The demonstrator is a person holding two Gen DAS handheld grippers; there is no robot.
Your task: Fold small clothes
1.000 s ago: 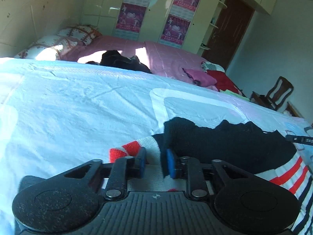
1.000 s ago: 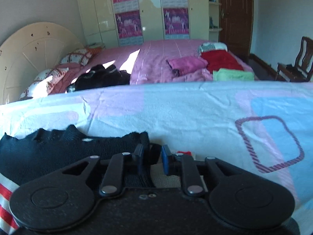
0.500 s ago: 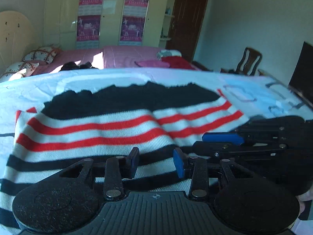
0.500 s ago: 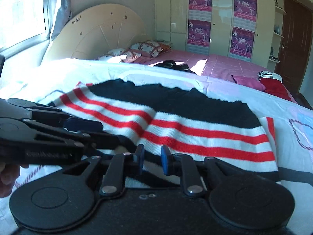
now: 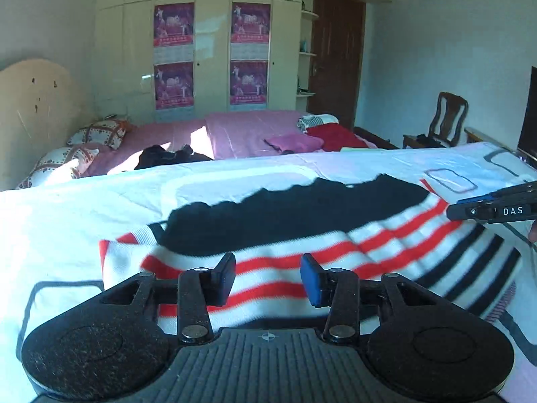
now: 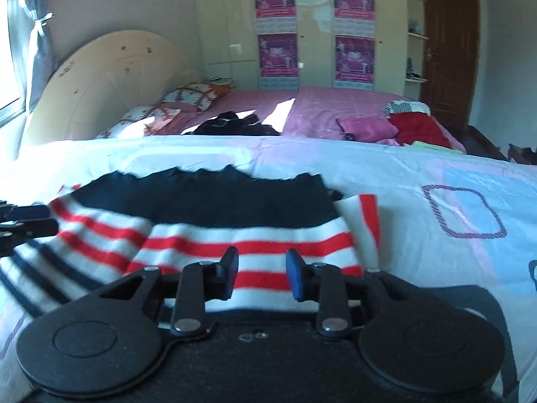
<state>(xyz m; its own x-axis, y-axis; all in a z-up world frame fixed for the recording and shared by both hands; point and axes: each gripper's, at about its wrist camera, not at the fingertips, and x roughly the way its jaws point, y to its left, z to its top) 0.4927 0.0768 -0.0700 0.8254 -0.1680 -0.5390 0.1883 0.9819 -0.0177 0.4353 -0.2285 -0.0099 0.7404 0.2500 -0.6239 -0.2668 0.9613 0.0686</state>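
Left wrist view
- Left gripper [image 5: 267,280]: jaws spread wide, nothing between the blue pads; poised over the near edge of the garment.
- Striped sweater [image 5: 302,235]: spread flat on the patterned bed sheet [image 5: 67,221], toward its near edge; black band farthest from the camera, red-and-white stripes in the middle, black-and-white stripes toward the right.
- Right gripper [image 5: 493,206]: seen side-on at the sweater's right edge; open or closed cannot be told from here.
- Pink bed [image 5: 235,131] beyond the sheet's far edge, carrying a dark clothes heap [image 5: 171,158], pink and red folded clothes [image 5: 315,137] and pillows [image 5: 84,144].
- Wardrobe [image 5: 208,50] with posters, brown door [image 5: 335,57], wooden chair [image 5: 443,121].

Right wrist view
- Right gripper [image 6: 262,273]: jaws parted, empty; over the sweater's near red-and-white stripes.
- Striped sweater [image 6: 201,221]: flat on the bed sheet [image 6: 436,174], left of its middle; a striped sleeve [image 6: 365,218] lies along its right side.
- Left gripper [image 6: 27,226]: tips only, at the sweater's left edge; state cannot be told here.
- Headboard [image 6: 110,80], curtain [image 6: 37,33].
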